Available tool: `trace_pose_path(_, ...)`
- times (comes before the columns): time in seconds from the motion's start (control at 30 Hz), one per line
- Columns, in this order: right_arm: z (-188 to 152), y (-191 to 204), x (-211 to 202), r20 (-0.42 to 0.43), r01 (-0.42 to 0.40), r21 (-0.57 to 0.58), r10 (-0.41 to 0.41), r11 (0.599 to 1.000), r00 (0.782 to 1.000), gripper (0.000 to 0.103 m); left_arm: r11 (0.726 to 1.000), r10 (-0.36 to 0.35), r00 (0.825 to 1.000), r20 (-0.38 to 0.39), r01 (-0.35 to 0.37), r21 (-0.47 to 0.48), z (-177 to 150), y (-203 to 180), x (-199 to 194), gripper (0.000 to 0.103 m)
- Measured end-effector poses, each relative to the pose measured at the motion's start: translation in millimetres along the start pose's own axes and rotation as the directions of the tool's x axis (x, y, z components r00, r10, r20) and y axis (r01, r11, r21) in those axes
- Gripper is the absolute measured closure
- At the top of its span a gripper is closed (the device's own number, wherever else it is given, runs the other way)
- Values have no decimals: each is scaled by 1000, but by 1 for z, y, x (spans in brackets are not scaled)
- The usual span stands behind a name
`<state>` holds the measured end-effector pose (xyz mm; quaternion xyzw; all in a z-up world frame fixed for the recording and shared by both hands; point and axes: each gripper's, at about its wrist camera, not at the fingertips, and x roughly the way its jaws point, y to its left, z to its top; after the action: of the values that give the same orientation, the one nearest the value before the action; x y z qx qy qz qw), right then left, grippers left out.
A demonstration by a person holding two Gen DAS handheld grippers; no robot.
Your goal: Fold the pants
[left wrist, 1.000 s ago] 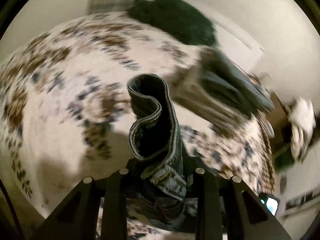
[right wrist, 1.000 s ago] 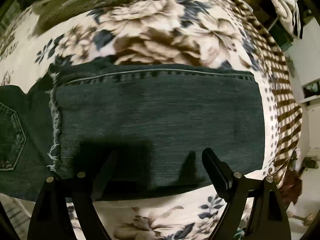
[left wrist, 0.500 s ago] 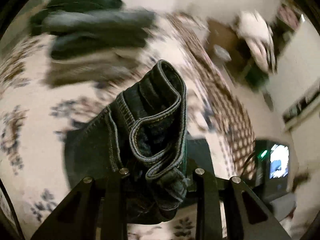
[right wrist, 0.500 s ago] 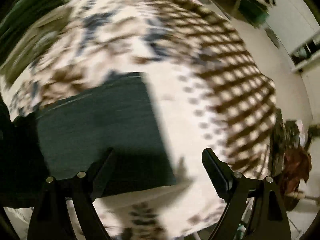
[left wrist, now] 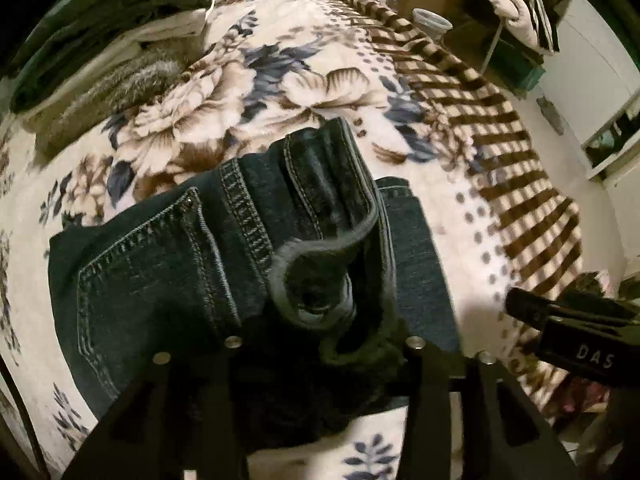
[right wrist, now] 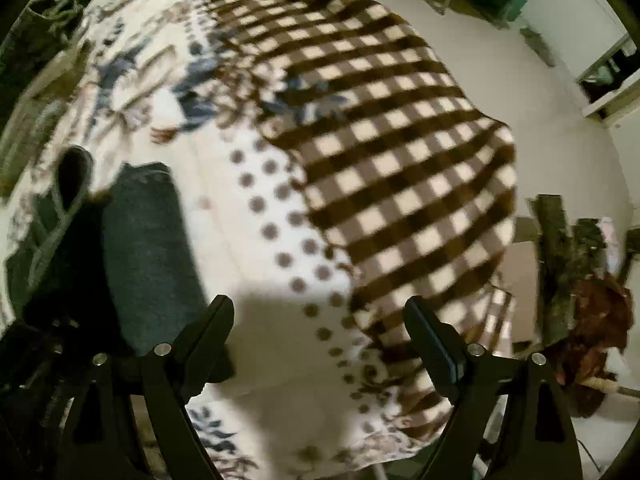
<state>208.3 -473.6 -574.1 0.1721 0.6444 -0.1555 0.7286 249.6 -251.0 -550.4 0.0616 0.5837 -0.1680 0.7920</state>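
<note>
Dark blue jeans lie partly folded on a floral blanket on the bed. My left gripper is shut on the bunched waistband and holds it over the folded leg part. The back pocket faces up at the left. My right gripper is open and empty above the dotted and checked part of the blanket, to the right of the jeans. One of its fingers shows at the right in the left wrist view.
A stack of folded clothes lies at the bed's far left. The bed's edge falls off to the right. A cardboard box, a cup and a rack with cloth stand beyond. Clutter lies on the floor at right.
My left gripper has carried the waistband across and down over the folded legs. My right gripper has swung right, off the jeans, and now hangs over the checked blanket.
</note>
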Motion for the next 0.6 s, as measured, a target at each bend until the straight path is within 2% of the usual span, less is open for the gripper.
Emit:
trace_pose_path(0.03, 4, 1, -4, 8, -26, -5, 26, 1000, 1000, 14, 1000, -5, 1000, -7, 5, -21, 1, 2, -3, 61)
trace_pose_path(0.07, 7, 1, -8, 16, -61, -7, 61, 998, 998, 14, 999, 0, 1000, -12, 0, -37, 2, 4, -7, 56)
trace_pose_path(0.13, 13, 4, -16, 26, -144, -10, 144, 990, 989, 14, 996, -31, 1000, 5, 31, -84, 4, 12, -23, 38)
trace_pose_path(0.2, 20, 12, -23, 14, -260, -14, 260, 965, 965, 14, 987, -44, 998, 40, 49, -153, 4, 29, -45, 4)
trace_pose_path(0.3, 31, 33, -25, -31, -425, -41, 424, 904, 905, 14, 967, 23, 998, 60, -7, -254, 0, 65, -69, 1)
trace_pose_path(0.37, 32, 62, -18, -77, -467, -70, 462, 882, 884, 14, 951, 77, 997, 32, -64, -304, -4, 88, -71, 1)
trace_pose_path(0.47, 36, 96, 4, -137, -461, -118, 445, 880, 885, 14, 921, 158, 987, -39, -161, -355, -13, 123, -63, 1)
trace_pose_path(0.5, 37, 106, 15, -179, -463, -129, 438, 877, 881, 14, 912, 175, 982, -66, -187, -364, -16, 134, -58, 1)
trace_pose_path(0.53, 35, 118, 28, -234, -483, -133, 446, 865, 864, 15, 907, 190, 979, -75, -204, -368, -18, 140, -57, 1)
trace_pose_path(0.57, 33, 124, 32, -238, -477, -150, 436, 866, 868, 25, 903, 205, 975, -80, -220, -370, -19, 146, -55, 1)
trace_pose_path(0.6, 28, 130, 32, -217, -436, -193, 395, 879, 893, 42, 899, 220, 972, -83, -235, -370, -20, 151, -55, 1)
